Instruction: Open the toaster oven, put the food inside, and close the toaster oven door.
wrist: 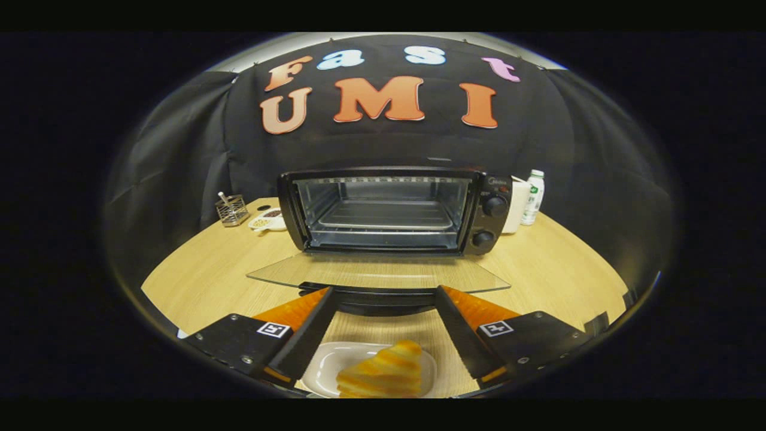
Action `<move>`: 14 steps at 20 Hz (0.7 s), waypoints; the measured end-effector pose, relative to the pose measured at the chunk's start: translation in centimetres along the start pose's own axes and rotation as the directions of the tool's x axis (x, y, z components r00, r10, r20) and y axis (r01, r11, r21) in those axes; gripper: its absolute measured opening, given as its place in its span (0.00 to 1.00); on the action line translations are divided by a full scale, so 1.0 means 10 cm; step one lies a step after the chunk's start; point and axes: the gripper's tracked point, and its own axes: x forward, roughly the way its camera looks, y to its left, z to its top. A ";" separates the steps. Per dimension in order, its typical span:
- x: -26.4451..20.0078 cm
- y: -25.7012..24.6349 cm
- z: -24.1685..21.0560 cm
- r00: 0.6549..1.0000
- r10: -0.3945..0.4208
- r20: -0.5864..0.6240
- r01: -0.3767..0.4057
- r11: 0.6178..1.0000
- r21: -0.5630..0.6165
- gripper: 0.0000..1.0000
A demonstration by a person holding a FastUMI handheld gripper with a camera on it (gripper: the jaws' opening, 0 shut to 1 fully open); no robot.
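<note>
A black toaster oven (395, 209) stands on the wooden table (203, 281) with its glass door (377, 272) folded down flat toward me. Inside, a wire rack (386, 215) is bare. The door's dark handle (383, 299) lies just ahead of my fingertips. My gripper (383, 293) is open, its fingers spread wide with nothing between them. Below and between the fingers, close to me, a golden layered pastry (383, 374) rests on a white plate (326, 365).
Left of the oven sit a small wire basket (231, 209) and a white dish (269, 221) with dark bits. To its right stand a white cup (517, 206) and a small white bottle (534, 196). Two knobs (494, 206) are on the oven's right panel.
</note>
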 end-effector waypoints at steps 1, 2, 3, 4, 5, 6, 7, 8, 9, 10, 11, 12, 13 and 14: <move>0.00 -0.07 -0.06 1.000 -0.020 -0.015 0.020 1.000 0.004 0.99; 0.01 -0.08 -0.09 1.000 -0.008 -0.027 0.008 1.000 0.019 0.99; 0.02 -0.07 -0.12 0.999 0.002 -0.039 0.000 0.999 0.043 1.00; 0.01 -0.05 -0.11 0.999 0.010 -0.049 -0.007 0.998 0.057 0.99; 0.02 -0.05 -0.11 0.999 0.013 -0.051 -0.010 0.998 0.056 0.99; 0.02 -0.04 -0.14 0.998 0.010 -0.060 -0.008 0.999 0.032 0.98; 0.03 -0.04 -0.17 0.998 0.000 -0.065 0.001 1.000 0.015 0.98; 0.05 -0.07 -0.24 0.996 -0.010 -0.087 0.011 1.000 0.006 0.98; 0.07 -0.08 -0.32 0.993 -0.017 -0.117 0.019 1.000 0.016 0.98; 0.11 -0.08 -0.41 0.987 -0.016 -0.157 0.022 0.999 0.041 0.99; 0.14 -0.07 -0.50 0.981 -0.008 -0.192 0.020 0.998 0.063 0.99; 0.16 -0.06 -0.52 0.979 -0.001 -0.204 0.021 0.995 0.093 0.99; 0.16 -0.06 -0.49 0.980 0.006 -0.197 0.015 0.994 0.105 0.99; 0.13 -0.06 -0.46 0.983 0.012 -0.185 0.008 0.994 0.107 0.98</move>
